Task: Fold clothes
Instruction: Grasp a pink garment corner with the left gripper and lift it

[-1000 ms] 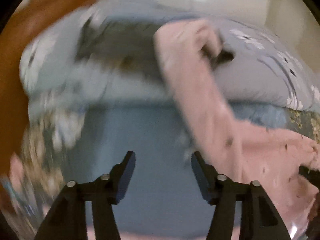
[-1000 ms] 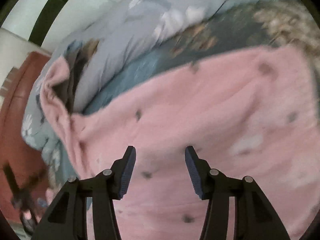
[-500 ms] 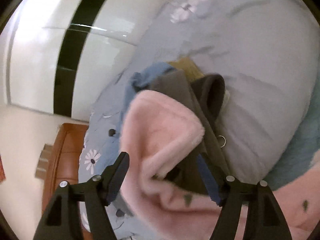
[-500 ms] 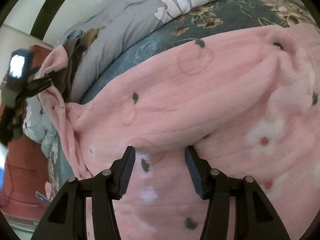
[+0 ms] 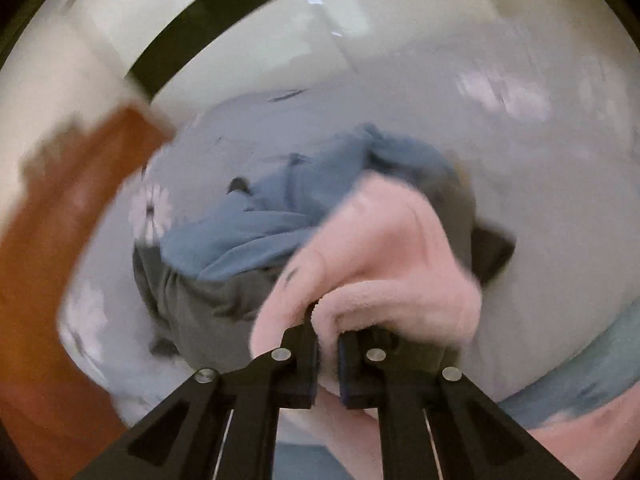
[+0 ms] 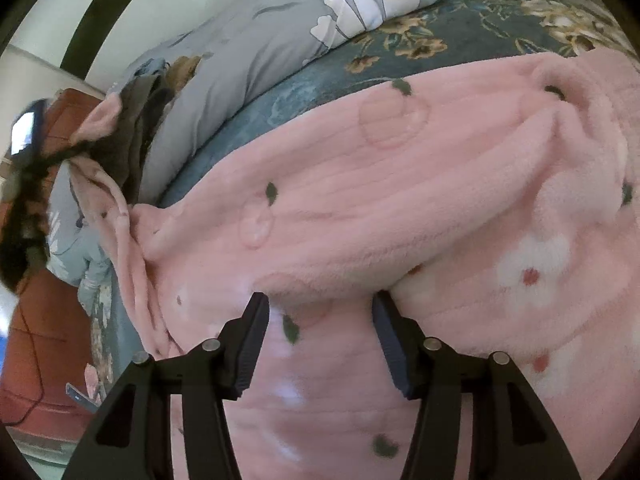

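A pink fleece garment point(image 6: 400, 208) with flower and leaf prints lies spread on the bed. Its sleeve runs left to a cuff point(image 5: 380, 256) resting on other clothes. My left gripper point(image 5: 328, 344) is shut on that pink cuff; the left gripper also shows far left in the right wrist view point(image 6: 60, 156), blurred. My right gripper point(image 6: 320, 320) is open, its fingers just above the pink garment's body, holding nothing.
A blue garment point(image 5: 280, 216) and a dark grey garment point(image 5: 208, 296) lie piled on a grey floral duvet point(image 6: 288, 28). A teal floral sheet point(image 6: 440, 40) covers the bed. A brown wooden headboard point(image 5: 60, 240) and white wall stand behind.
My left gripper moved to the pink sleeve cuff and shut on it; it was open half a second ago. My right gripper stays open over the garment, slightly closer.
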{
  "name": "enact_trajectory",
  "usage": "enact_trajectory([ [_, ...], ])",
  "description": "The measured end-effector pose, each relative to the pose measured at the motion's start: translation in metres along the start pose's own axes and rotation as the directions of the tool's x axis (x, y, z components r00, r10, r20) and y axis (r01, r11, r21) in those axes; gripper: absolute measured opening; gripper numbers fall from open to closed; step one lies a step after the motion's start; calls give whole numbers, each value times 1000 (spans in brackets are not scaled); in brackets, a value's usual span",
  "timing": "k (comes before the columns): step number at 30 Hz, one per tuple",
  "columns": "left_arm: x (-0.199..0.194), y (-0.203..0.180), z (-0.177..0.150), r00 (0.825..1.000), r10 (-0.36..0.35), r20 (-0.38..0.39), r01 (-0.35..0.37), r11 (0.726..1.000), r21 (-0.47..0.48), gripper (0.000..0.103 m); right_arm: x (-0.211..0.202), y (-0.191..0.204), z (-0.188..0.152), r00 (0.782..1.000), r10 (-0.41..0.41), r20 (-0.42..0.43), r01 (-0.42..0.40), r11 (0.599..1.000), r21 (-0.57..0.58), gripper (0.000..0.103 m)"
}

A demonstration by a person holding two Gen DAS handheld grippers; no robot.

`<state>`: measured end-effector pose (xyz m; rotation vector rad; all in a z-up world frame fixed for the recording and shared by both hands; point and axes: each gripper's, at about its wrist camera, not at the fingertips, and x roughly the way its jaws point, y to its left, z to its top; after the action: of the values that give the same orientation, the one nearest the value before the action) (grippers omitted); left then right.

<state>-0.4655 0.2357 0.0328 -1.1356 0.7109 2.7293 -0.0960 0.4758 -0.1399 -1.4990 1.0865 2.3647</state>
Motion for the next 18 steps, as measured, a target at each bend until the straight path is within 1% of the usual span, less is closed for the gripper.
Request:
enact_trajectory([
  [1,-12,23,3,999,-44,9,45,995,-86,8,0,1,0,1000,-6,-3,6,1000,4,56],
  [2,-26,49,-3,996,-83,22,86,983,-165,8,-1,1,-1,1000,-8,-7,9,1000,16,55],
  [3,-37,76,-13,992,-122,38,127,963,-238,8,-1,1,-1,1000,-10,-12,11,1000,29,56],
  [4,-47,104,-24,986,-159,57,169,936,-310,8,-3,1,-2,1000,-9,-17,10,999,48,56],
  [5,-57,131,-36,978,-194,79,210,902,-378,8,-4,0,-3,1000,-7,-21,9,998,65,56],
  [6,-69,157,-55,970,-222,103,245,859,-449,8,-4,-1,-4,1000,-6,-25,8,997,78,56],
  [8,-77,203,-97,955,-265,132,292,769,-569,8,-6,-2,-7,1000,-3,-31,6,994,110,56],
  [9,-77,224,-123,954,-269,130,290,727,-623,8,-7,-3,-9,999,-2,-34,6,992,124,56],
  [11,-67,257,-194,966,-249,63,218,665,-714,8,-8,-2,-12,999,-9,-43,15,989,145,56],
  [13,-47,270,-247,965,-262,-10,159,615,-772,8,-9,1,-14,998,-20,-53,29,987,158,56],
  [14,-36,273,-272,961,-270,-54,123,594,-795,8,-9,3,-15,998,-29,-59,38,986,161,56],
  [16,-12,274,-317,947,-300,-117,64,531,-845,8,-9,8,-16,996,-52,-76,64,985,162,56],
  [17,0,275,-340,937,-317,-147,33,498,-867,8,-9,11,-17,995,-60,-85,73,984,163,56],
  [18,9,274,-358,928,-340,-151,20,451,-893,8,-9,15,-18,993,-66,-97,81,983,163,55],
])
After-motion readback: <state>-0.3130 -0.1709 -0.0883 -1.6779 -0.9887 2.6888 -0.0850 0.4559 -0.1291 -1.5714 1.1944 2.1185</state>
